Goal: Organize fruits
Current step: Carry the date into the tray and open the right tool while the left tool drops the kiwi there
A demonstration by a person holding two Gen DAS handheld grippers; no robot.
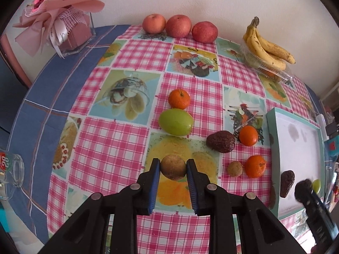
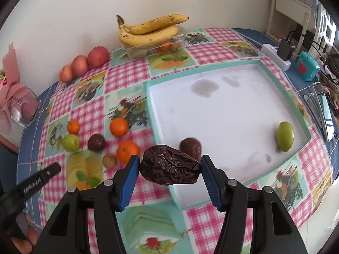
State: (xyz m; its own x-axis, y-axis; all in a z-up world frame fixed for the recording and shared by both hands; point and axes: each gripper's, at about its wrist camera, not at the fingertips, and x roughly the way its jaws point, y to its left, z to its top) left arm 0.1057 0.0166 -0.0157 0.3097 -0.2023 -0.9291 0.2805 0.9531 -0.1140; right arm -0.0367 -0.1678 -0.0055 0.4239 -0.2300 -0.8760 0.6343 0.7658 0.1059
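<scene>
My left gripper (image 1: 173,164) is shut on a small round brown fruit (image 1: 172,171) low over the checked tablecloth. Ahead lie a green fruit (image 1: 175,122), three tangerines (image 1: 179,98), a dark avocado (image 1: 220,141) and another small brown fruit (image 1: 234,168). My right gripper (image 2: 170,159) is shut on a wrinkled dark brown fruit (image 2: 169,170) above the near-left corner of the white tray (image 2: 211,69). Inside the tray rest a dark fruit (image 2: 190,147) and a green fruit (image 2: 285,136).
Three red apples (image 1: 180,25) line the wall, and bananas (image 1: 267,46) sit on a clear plastic box. A pink bouquet in a glass vase (image 1: 70,31) stands far left, a glass jar (image 1: 12,169) at the left edge. Chargers and a teal box (image 2: 307,67) lie beyond the tray.
</scene>
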